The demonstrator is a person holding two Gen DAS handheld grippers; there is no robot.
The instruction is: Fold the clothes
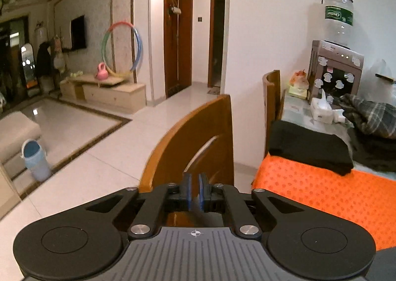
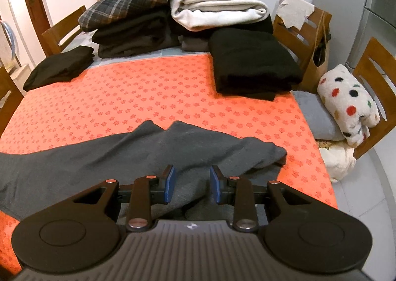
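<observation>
Jaws of the right gripper (image 2: 192, 186) stand open over the grey garment (image 2: 104, 157), spread at six o'clock on the orange bench (image 2: 153, 97); left gripper (image 1: 195, 190) jaws slightly parted, empty, facing a chair (image 1: 198, 139).

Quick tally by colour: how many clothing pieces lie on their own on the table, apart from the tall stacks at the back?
Grey garment, unfolded: 1
Black folded bundles: 2
Total: 3
</observation>
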